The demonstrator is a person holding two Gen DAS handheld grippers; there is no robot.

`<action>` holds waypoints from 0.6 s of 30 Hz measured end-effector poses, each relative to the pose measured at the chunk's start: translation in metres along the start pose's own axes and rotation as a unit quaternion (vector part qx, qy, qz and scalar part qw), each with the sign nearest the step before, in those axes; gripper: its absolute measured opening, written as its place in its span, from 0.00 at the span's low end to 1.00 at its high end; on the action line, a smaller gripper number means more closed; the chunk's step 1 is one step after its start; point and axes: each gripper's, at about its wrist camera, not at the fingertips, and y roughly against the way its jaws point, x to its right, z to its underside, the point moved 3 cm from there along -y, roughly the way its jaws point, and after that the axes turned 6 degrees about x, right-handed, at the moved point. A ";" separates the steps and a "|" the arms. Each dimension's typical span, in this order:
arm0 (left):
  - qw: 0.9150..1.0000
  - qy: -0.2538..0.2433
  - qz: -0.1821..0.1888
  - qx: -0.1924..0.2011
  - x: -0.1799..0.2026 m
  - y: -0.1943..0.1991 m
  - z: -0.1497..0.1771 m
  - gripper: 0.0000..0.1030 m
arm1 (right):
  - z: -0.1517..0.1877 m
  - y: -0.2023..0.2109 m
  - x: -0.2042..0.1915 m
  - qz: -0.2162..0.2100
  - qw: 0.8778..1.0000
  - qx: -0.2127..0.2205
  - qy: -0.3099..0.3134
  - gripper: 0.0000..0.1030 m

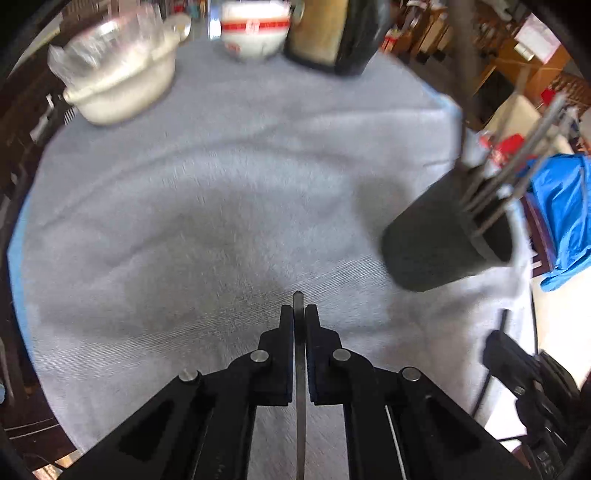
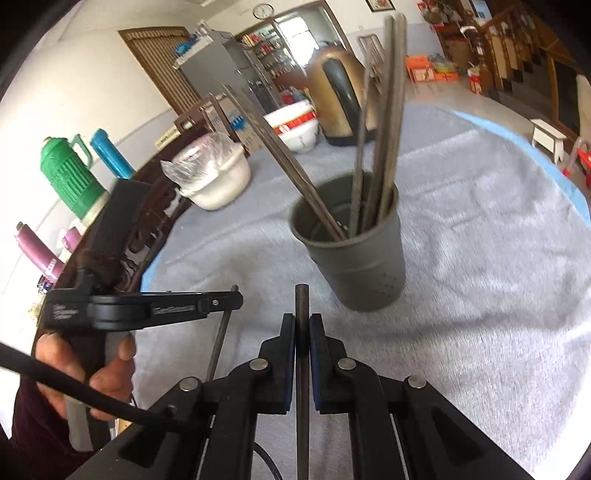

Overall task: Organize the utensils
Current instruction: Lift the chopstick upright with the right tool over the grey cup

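My left gripper (image 1: 299, 312) is shut on a thin metal chopstick (image 1: 298, 301) whose tip pokes out past the fingers, above the grey cloth. My right gripper (image 2: 302, 321) is shut on another dark metal chopstick (image 2: 302, 302), just short of a dark grey utensil cup (image 2: 354, 254). The cup stands upright and holds several metal chopsticks (image 2: 384, 122). In the left wrist view the cup (image 1: 439, 236) is to the right, blurred. The left gripper also shows in the right wrist view (image 2: 221, 299), at the left, held by a hand, with its chopstick hanging down.
A grey cloth (image 1: 207, 206) covers the round table. At the far side stand a white pot covered in plastic wrap (image 1: 118, 77), a white and red bowl (image 1: 255, 33) and a tan and black kettle (image 1: 332, 33). Thermoses (image 2: 70, 177) stand beyond the table's left edge.
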 end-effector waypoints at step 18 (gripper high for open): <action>0.983 -0.026 0.010 0.183 0.013 0.152 -0.016 0.05 | -0.043 0.072 -0.042 -0.053 0.991 0.119 0.034 0.08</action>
